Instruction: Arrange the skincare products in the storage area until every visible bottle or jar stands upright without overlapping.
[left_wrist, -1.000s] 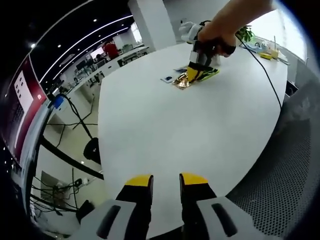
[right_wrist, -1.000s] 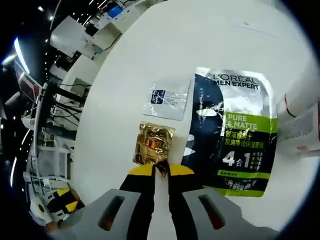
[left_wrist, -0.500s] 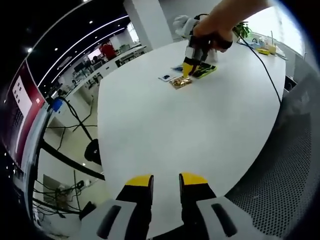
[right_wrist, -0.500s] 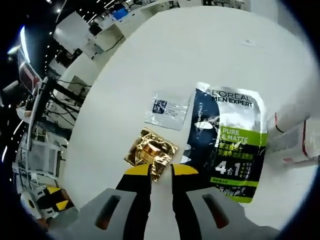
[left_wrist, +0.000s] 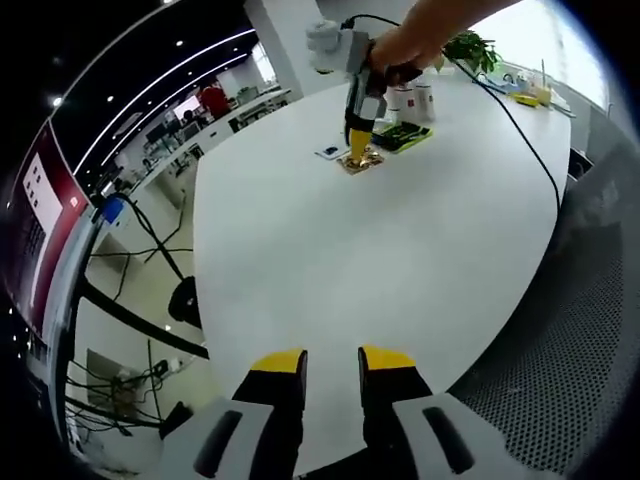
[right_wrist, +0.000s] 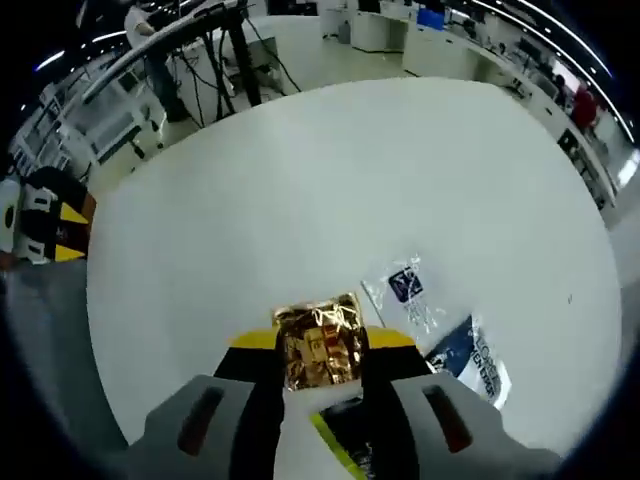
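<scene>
The right gripper pinches the gold sachet between its jaws, seemingly to clear it off the dark packet just beyond. The left gripper idles with jaws parted over the bare tabletop.

Bright ceiling strips, window glare top right; fisheye edges bent, perhaps blurred.

An open-plan office. Beyond the jaws, a broad white table fronts rows of desks beneath long ceiling light strips. A red wall display stands left.
</scene>
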